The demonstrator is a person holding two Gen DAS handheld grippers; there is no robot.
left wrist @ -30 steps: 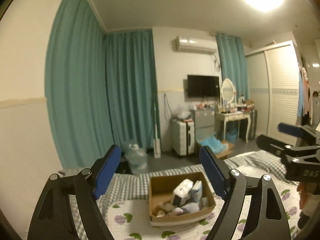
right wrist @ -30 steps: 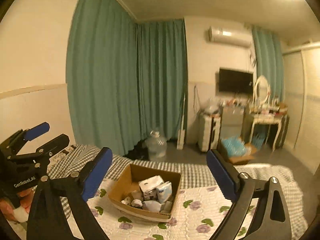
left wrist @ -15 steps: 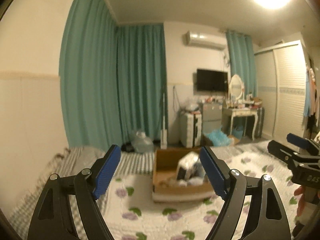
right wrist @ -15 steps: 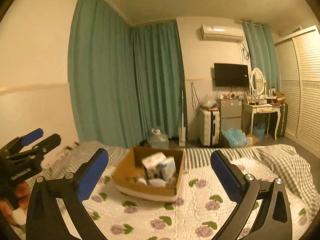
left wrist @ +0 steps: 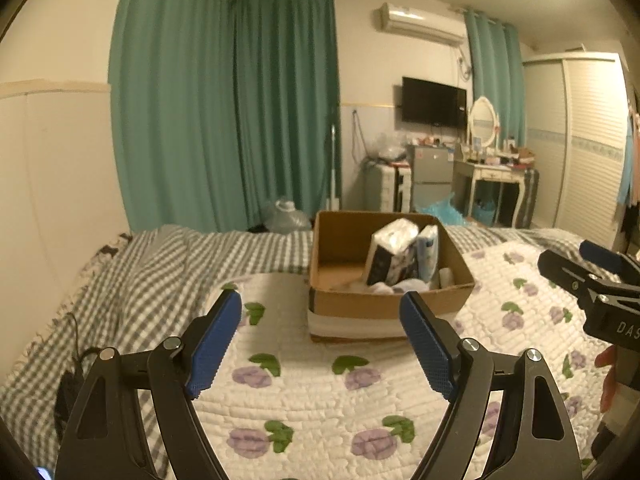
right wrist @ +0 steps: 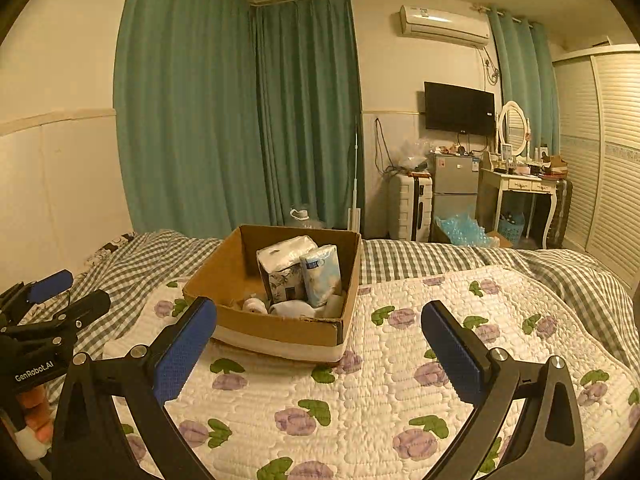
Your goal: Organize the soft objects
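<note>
Bed: your white quilt with purple flowers [right wrist: 384,364] is squishy footing.
Box: the brown cardboard box [right wrist: 280,326] sits mid-quilt, light, walls flex.
Packs: the white plastic-wrapped tissue packs [right wrist: 298,270] stand inside; soft, slippery film, so pinch the middle.
Grippers: your left gripper [left wrist: 320,344] and right gripper [right wrist: 320,350] are both spread wide, holding nothing, short of the box.

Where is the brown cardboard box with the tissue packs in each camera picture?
Left wrist view: the brown cardboard box sits just right of centre on the white flowered quilt, beyond the open left gripper.
Right wrist view: the box sits left of centre, nearer the left finger of the open right gripper.
Shared landmark: the black wall television, up to the right of the box in both.
</note>
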